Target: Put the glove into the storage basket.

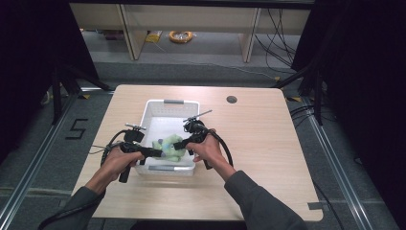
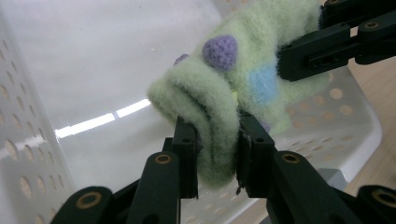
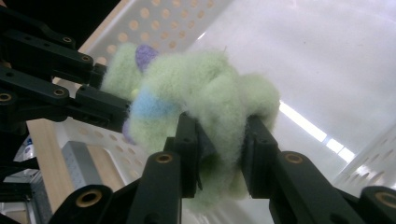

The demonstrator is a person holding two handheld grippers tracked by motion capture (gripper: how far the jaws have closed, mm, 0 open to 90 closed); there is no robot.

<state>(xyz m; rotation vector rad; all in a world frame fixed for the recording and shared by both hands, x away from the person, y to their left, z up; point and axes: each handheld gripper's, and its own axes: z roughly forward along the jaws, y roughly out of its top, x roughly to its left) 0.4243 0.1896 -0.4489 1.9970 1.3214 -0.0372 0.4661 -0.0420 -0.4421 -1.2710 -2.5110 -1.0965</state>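
Note:
A pale green fuzzy sock (image 1: 168, 146) with purple and blue patches hangs over the near end of a white perforated basket (image 1: 148, 112). My left gripper (image 1: 160, 153) comes in from the left and my right gripper (image 1: 178, 143) from the right. In the left gripper view, the left gripper (image 2: 215, 140) is shut on one fold of the sock (image 2: 219, 88), and the right gripper's jaws pinch it at the upper right. In the right gripper view, the right gripper (image 3: 219, 140) is shut on another bunched part of the sock (image 3: 210, 88). The sock hangs above the basket floor.
The basket stands in the middle of a light wooden table (image 1: 258, 139) and has grey handles at its near and far ends. A round cable hole (image 1: 231, 99) lies at the table's back right. Shelving and cables stand on the floor beyond.

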